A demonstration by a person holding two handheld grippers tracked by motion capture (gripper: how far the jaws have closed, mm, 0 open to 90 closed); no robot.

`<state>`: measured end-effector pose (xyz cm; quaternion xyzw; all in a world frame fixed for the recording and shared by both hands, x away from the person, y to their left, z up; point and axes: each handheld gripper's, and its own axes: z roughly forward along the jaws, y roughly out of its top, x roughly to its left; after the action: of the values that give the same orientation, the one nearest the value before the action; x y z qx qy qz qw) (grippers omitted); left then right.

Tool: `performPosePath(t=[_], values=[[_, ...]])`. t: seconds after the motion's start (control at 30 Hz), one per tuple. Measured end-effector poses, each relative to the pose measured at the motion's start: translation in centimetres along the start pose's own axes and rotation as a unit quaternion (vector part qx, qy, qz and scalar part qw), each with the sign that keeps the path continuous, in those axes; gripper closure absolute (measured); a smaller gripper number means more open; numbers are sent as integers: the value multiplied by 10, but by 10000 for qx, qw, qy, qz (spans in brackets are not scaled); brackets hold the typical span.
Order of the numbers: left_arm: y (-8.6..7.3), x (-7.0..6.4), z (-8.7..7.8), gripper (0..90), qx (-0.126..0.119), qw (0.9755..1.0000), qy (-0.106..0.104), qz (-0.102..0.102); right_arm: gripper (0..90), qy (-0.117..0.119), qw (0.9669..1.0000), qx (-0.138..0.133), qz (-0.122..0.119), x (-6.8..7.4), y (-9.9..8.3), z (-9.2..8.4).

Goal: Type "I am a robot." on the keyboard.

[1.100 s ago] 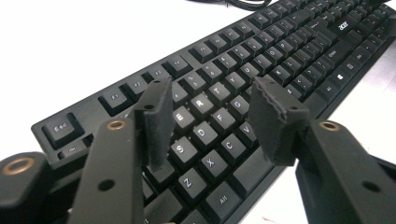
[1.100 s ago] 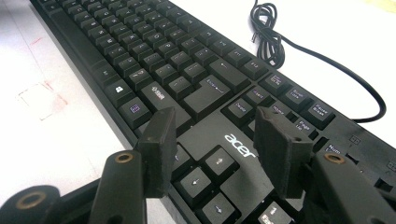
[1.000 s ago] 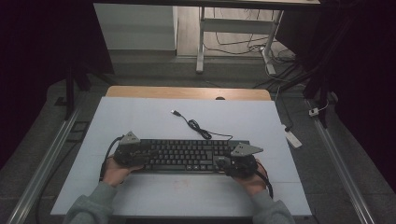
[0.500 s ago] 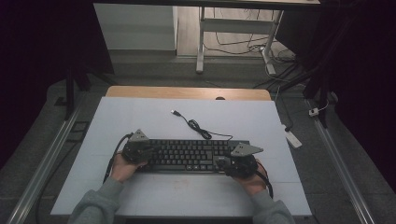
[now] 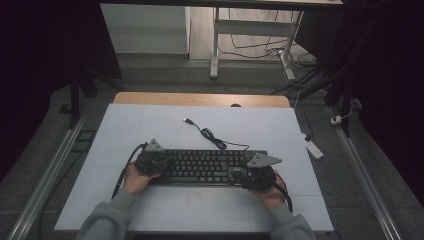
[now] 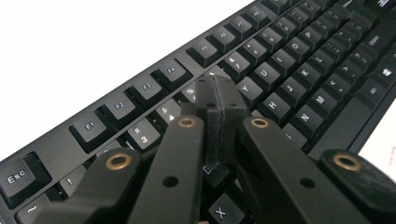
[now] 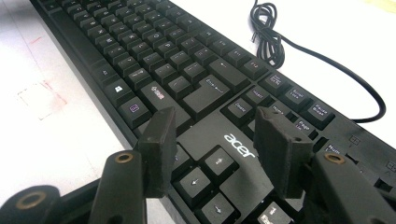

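Observation:
A black Acer keyboard [image 5: 207,162] lies across the near half of the white table [image 5: 150,125]. Its black cable [image 5: 210,136] coils behind it and ends in a USB plug [image 5: 187,120]. My left gripper [image 5: 162,162] is over the keyboard's left end. In the left gripper view its jaws are shut together [image 6: 217,93] with nothing between them, just above the number-row keys of the keyboard [image 6: 299,60]. My right gripper [image 5: 237,174] is at the keyboard's right end. It stands open [image 7: 215,123] over the logo patch above the arrow keys of the keyboard [image 7: 154,51], beside the cable [image 7: 271,37].
Faint red marks [image 7: 42,98] lie on the table in front of the keyboard. A wooden strip [image 5: 200,98] borders the far edge. Metal rails [image 5: 45,175] run along both sides, a white power strip [image 5: 312,147] lies on the floor at right, and desk legs [image 5: 215,45] stand beyond.
My left gripper has moved right, from beside the keyboard's left end to over its keys. The right gripper has stayed where it was.

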<state>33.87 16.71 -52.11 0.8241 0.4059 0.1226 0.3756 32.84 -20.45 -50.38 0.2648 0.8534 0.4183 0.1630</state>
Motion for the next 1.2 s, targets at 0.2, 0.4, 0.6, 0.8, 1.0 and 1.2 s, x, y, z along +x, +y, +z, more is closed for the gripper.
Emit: performPosePath(t=[0.2,0.4,0.6,0.8,1.0,1.2], values=[[-1,0,2,884,54,10000,44,0,496,-20,10000,19,11,0,0,0],[-2,0,3,884,81,10000,38,1,496,-21,10000,21,5,0,0,0],[-3,1,4,885,113,9999,48,-22,496,-22,10000,10,-7,0,0,0],[-2,0,0,883,-11,10000,59,-30,496,-5,10000,-11,0,0,0,0],[-1,2,-8,827,-196,9997,-52,-96,496,-3,10000,-14,2,0,0,0],[-1,2,-16,711,-318,9992,-198,-141,496,0,10000,-19,8,0,0,-1]])
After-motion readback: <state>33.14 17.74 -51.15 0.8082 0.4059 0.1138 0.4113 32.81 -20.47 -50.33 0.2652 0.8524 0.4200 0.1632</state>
